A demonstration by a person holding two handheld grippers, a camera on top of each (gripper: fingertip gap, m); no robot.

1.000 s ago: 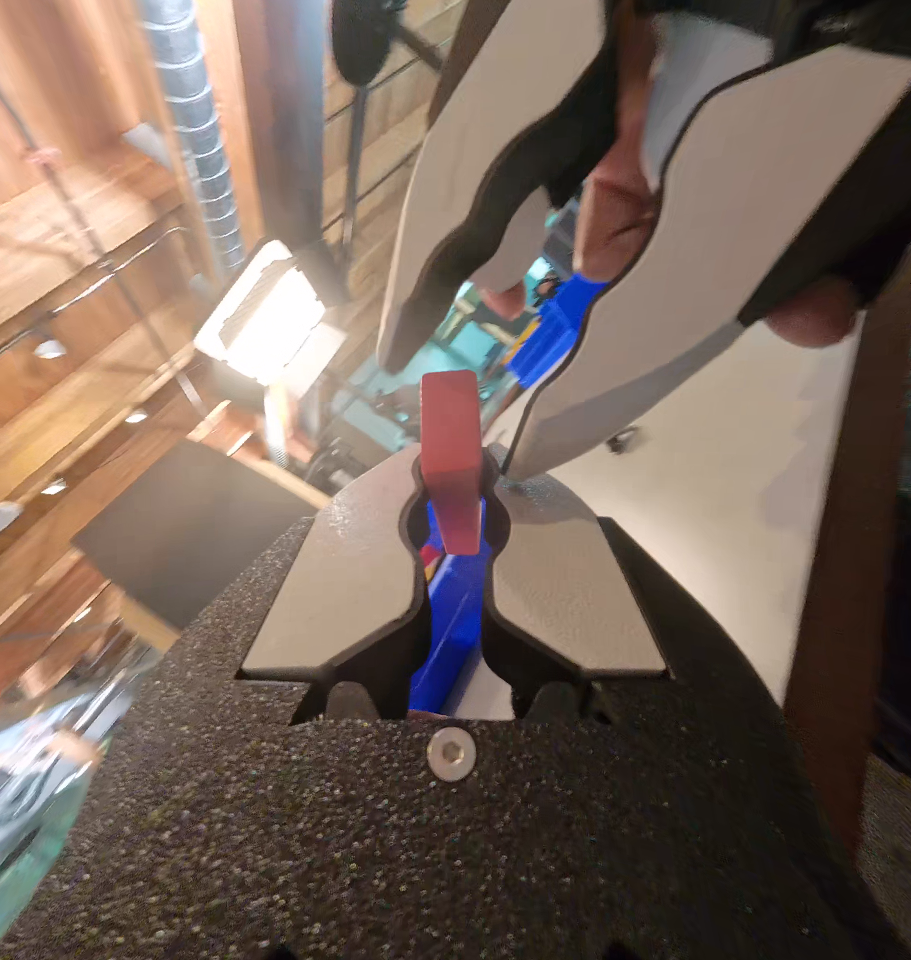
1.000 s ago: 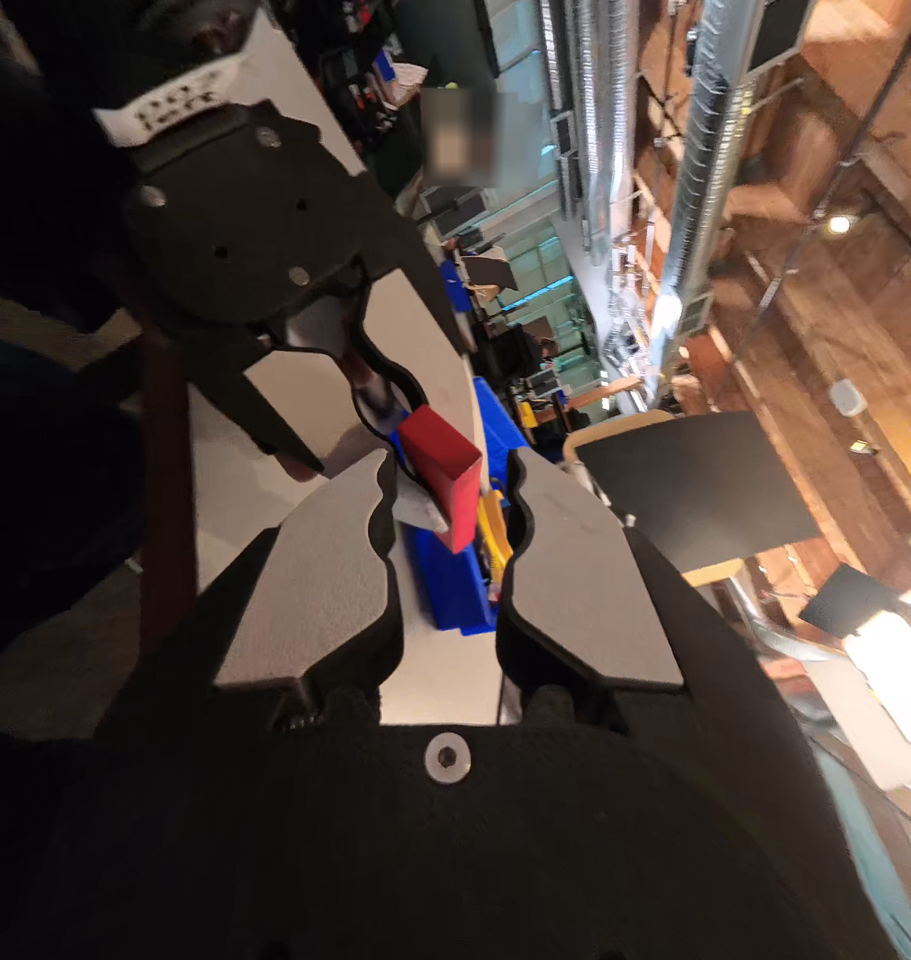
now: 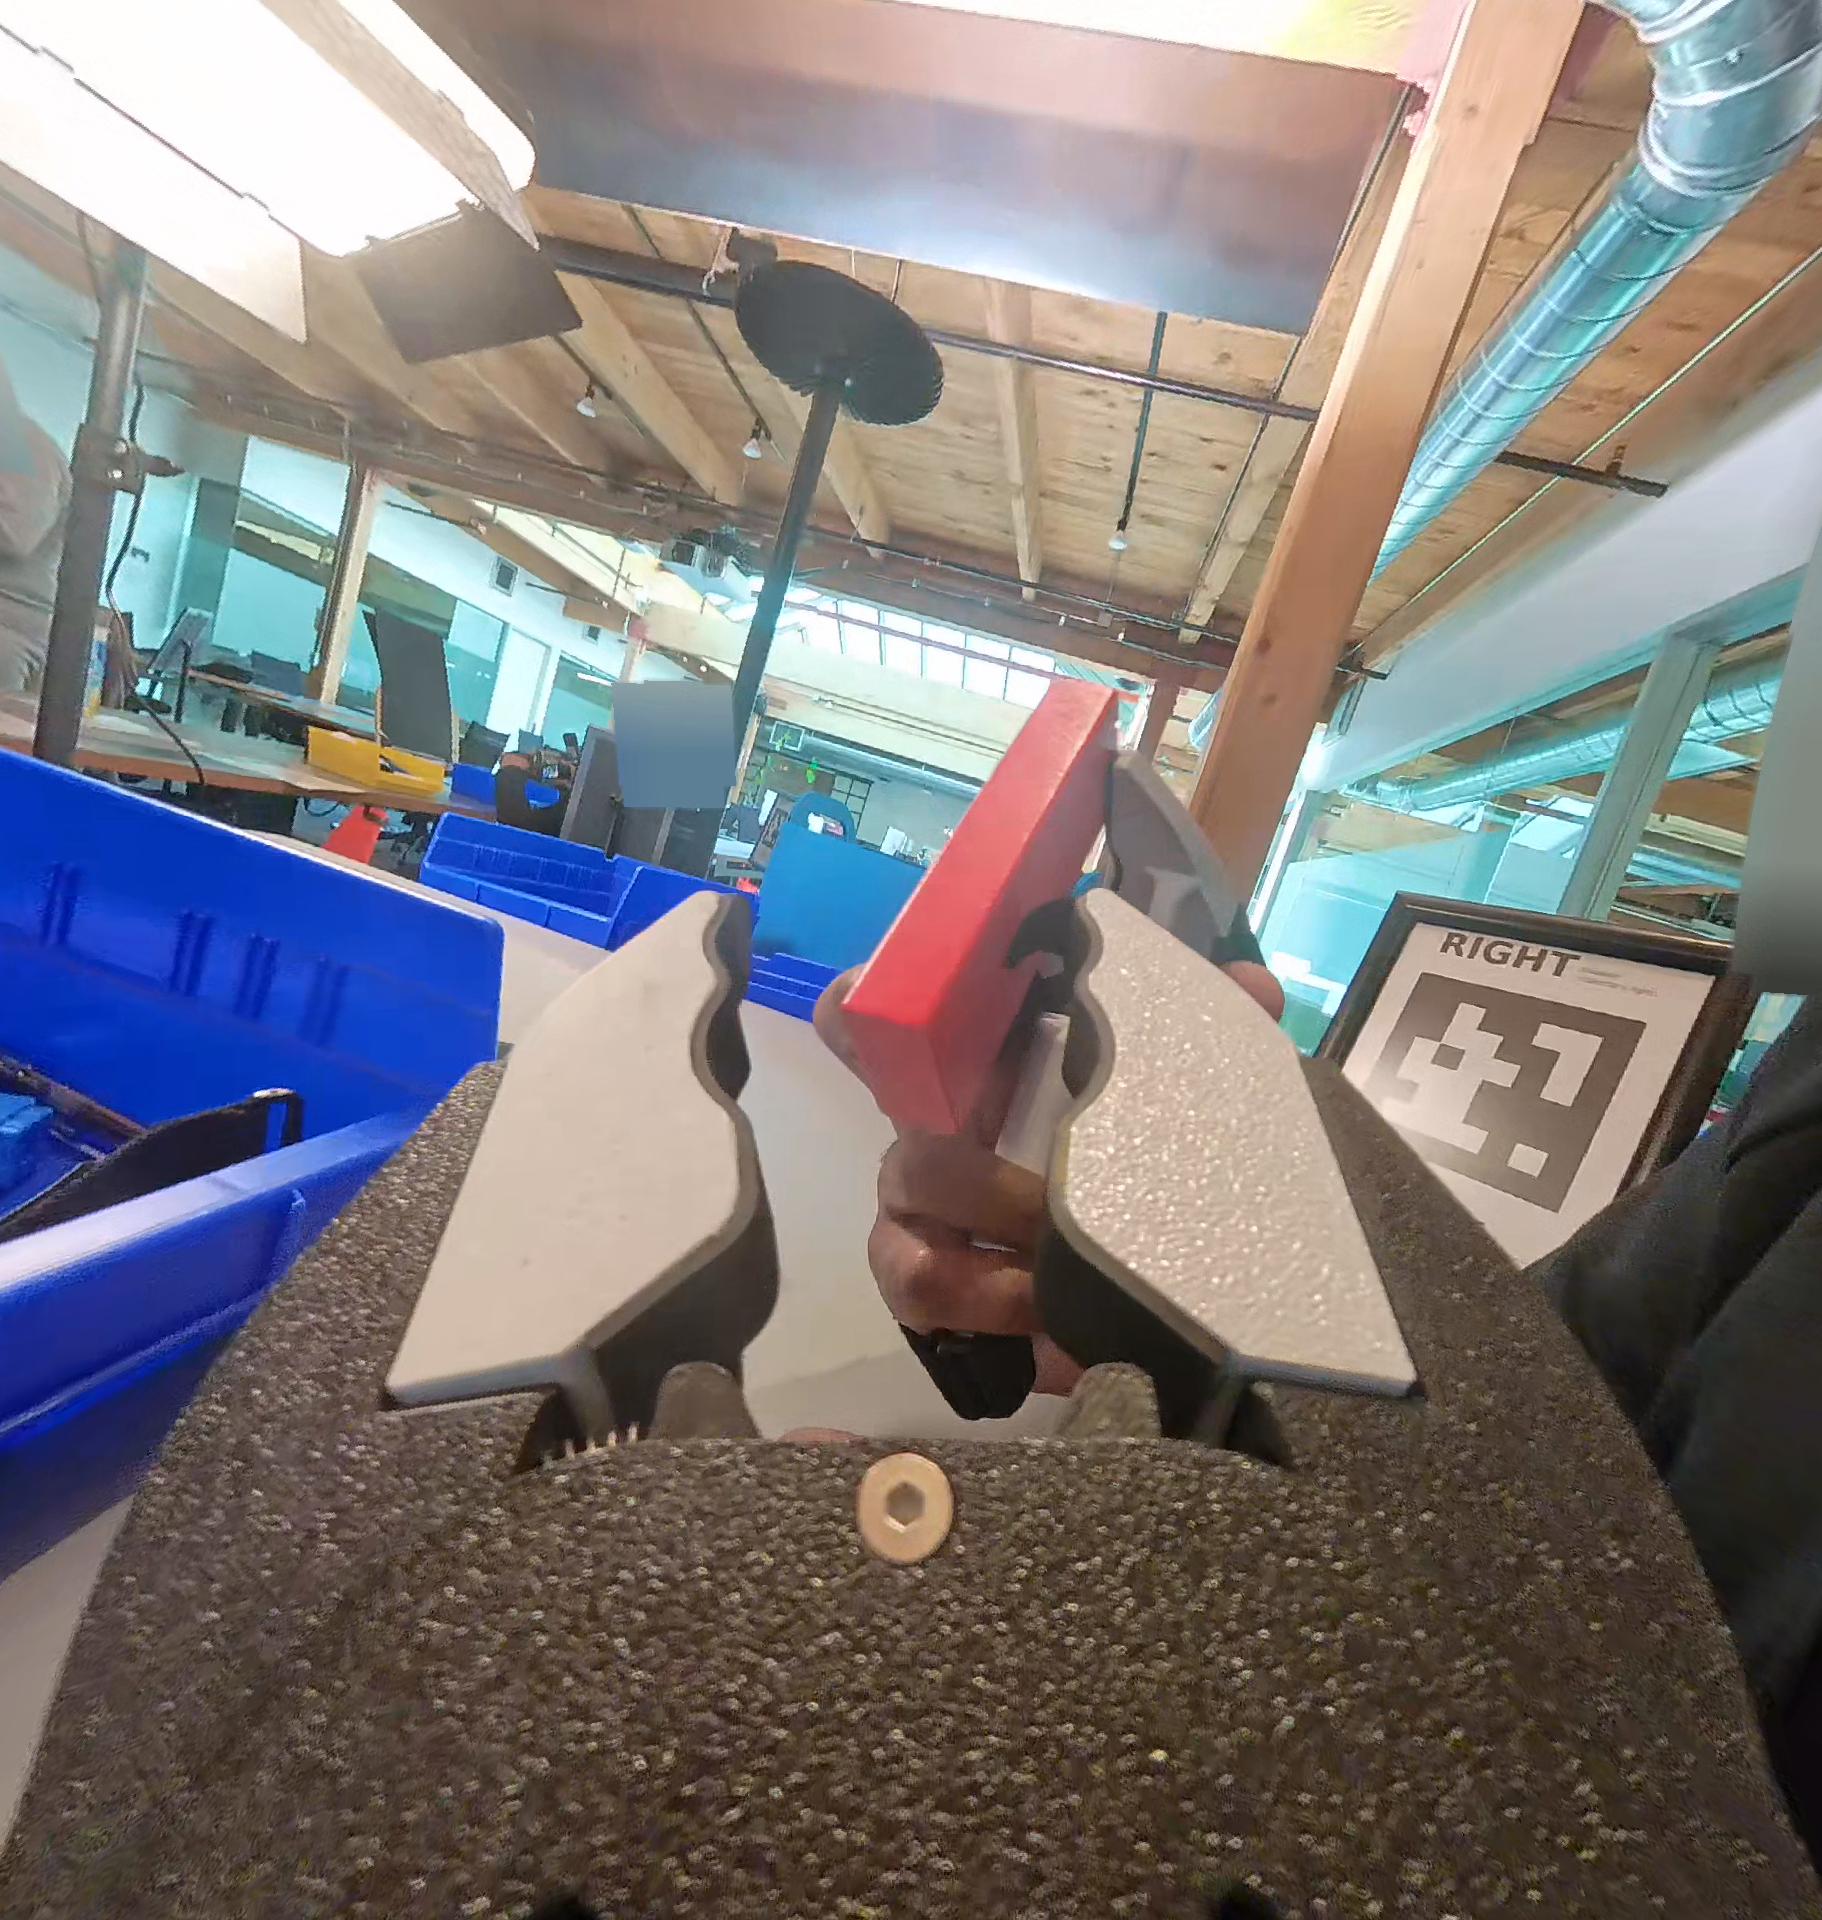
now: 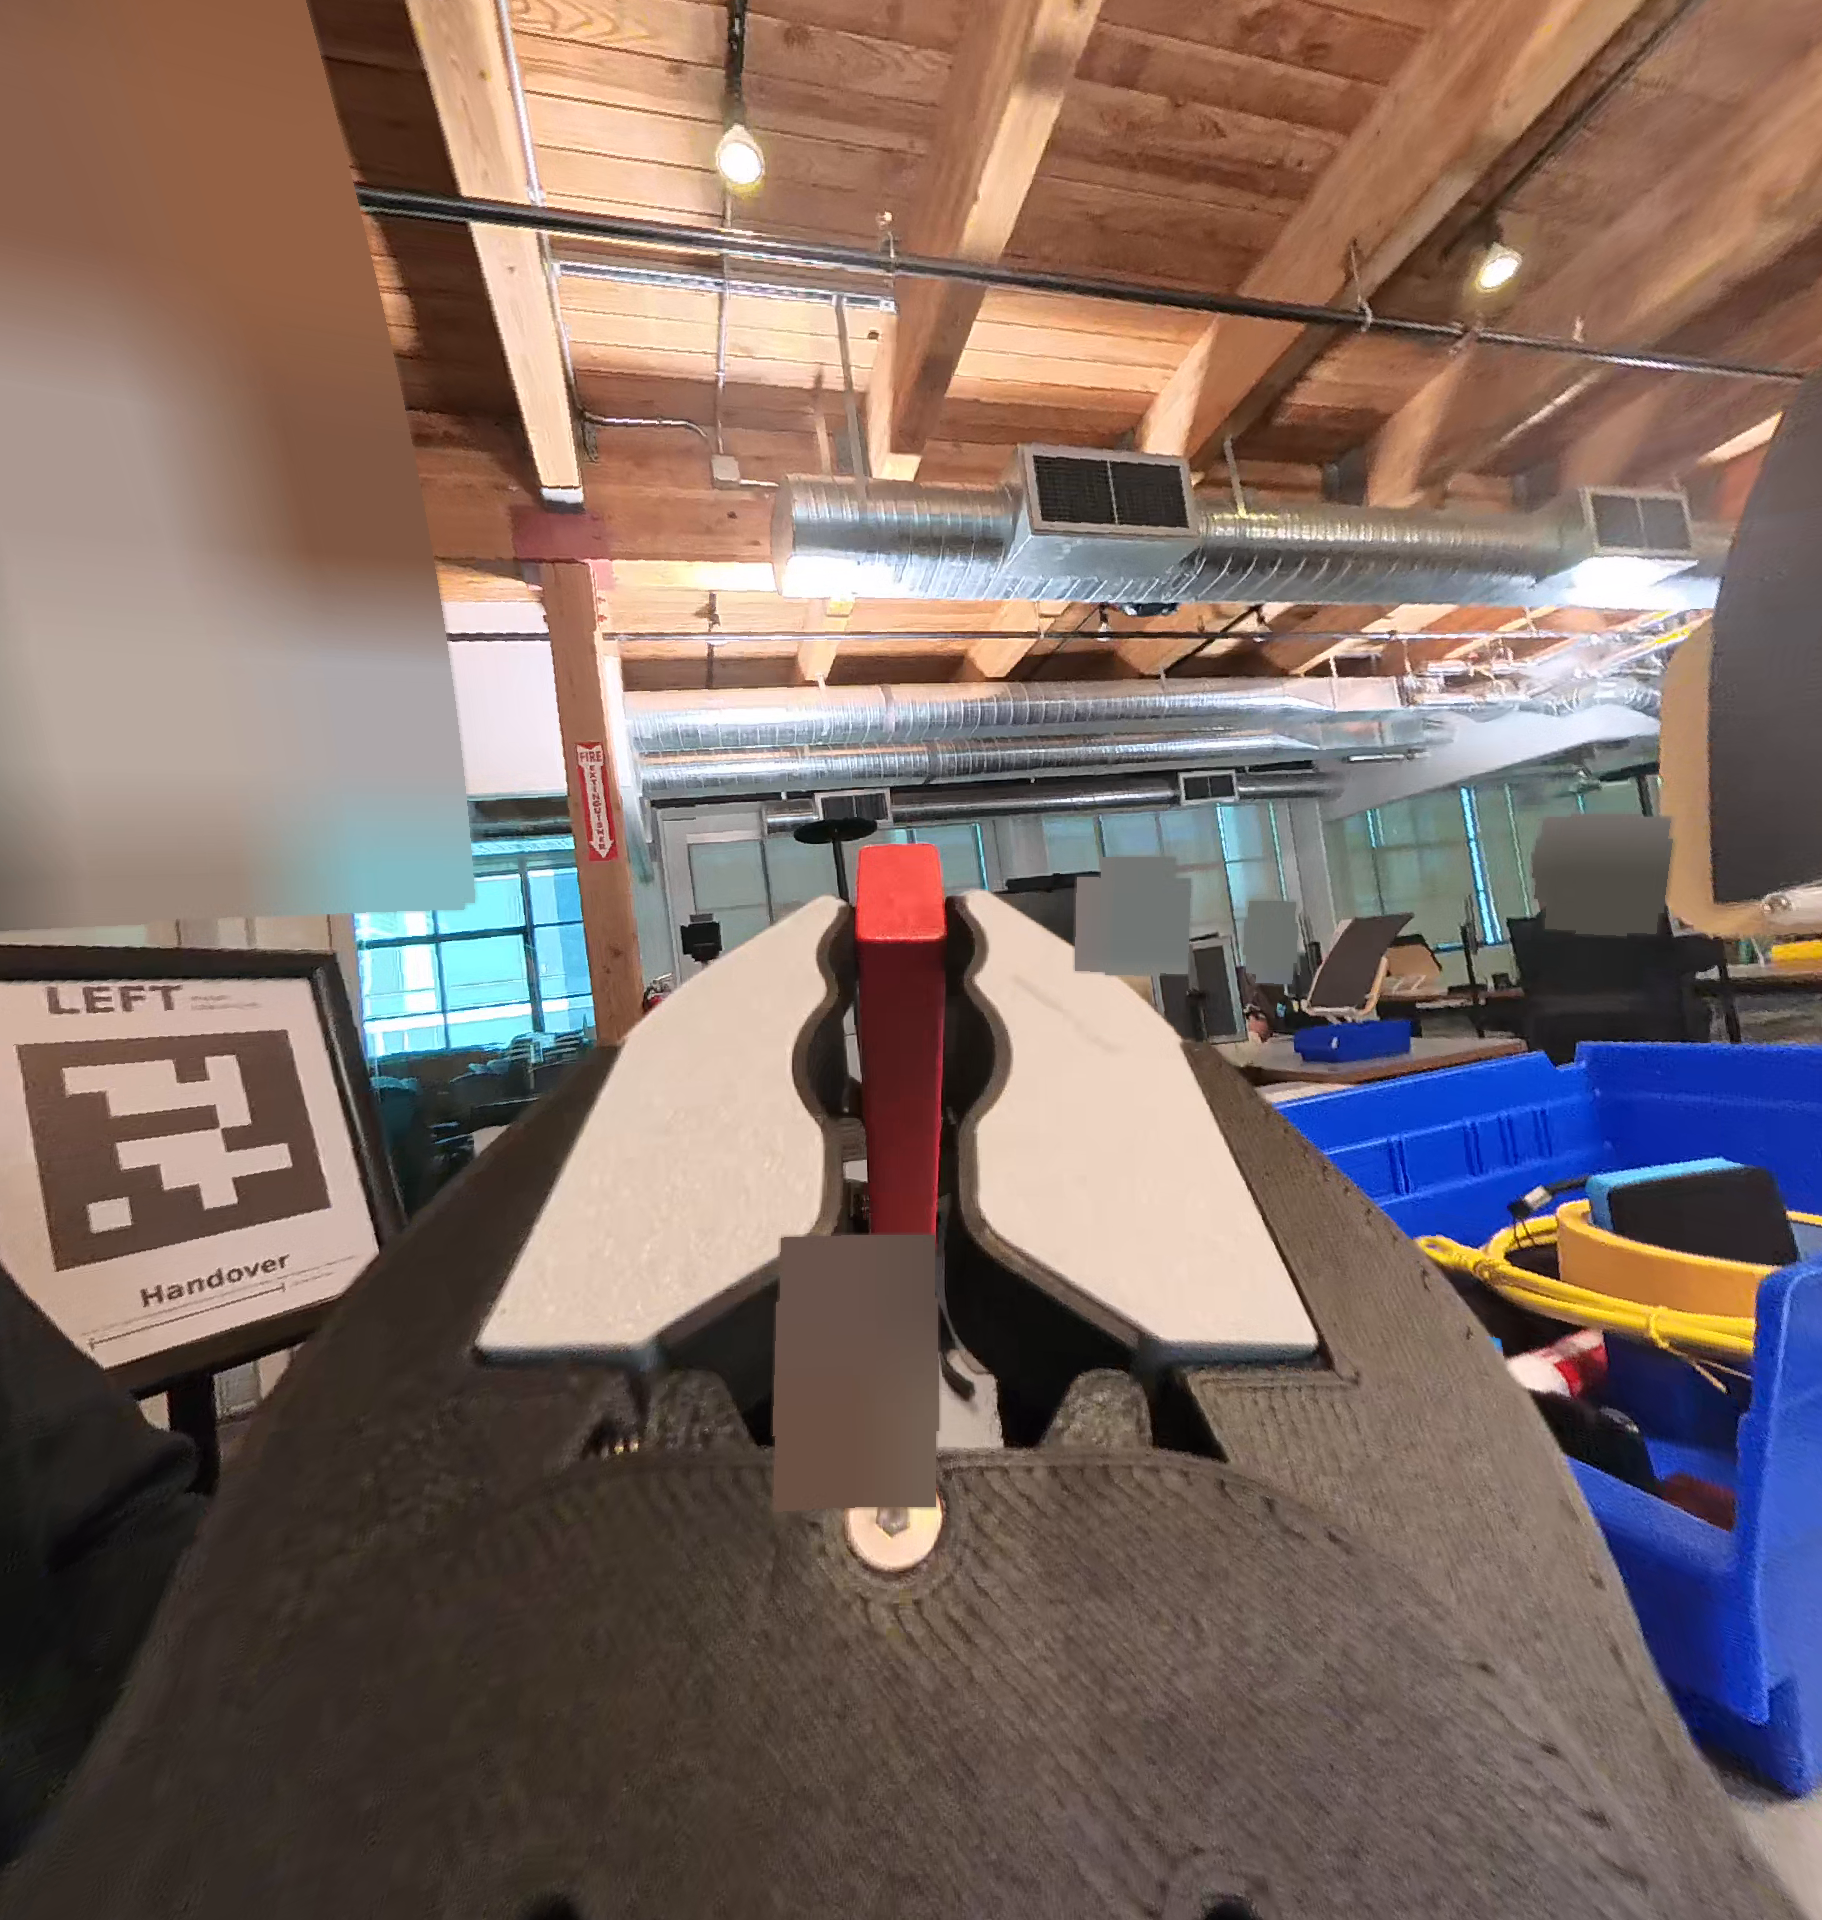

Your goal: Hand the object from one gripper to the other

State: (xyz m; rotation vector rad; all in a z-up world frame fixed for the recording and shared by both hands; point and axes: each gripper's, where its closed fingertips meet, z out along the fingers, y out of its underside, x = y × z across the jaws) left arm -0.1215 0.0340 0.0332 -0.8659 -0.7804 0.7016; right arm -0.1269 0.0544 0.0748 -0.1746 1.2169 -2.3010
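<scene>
Your right claw (image 4: 896,914) pinches the red block (image 4: 899,1049) edge-on toward twelve o'clock, securing it; your left claw (image 3: 912,920) is spread, empty.

Left tool (image 3: 912,997) jaws apart, gap between them free down to bare table (image 3: 834,1195). Red block (image 3: 974,914) and a hand (image 3: 948,1236) crowd its right side. Blue bin (image 3: 211,997) walls off the left; framed sign (image 3: 1509,1070) blocks the right.
</scene>
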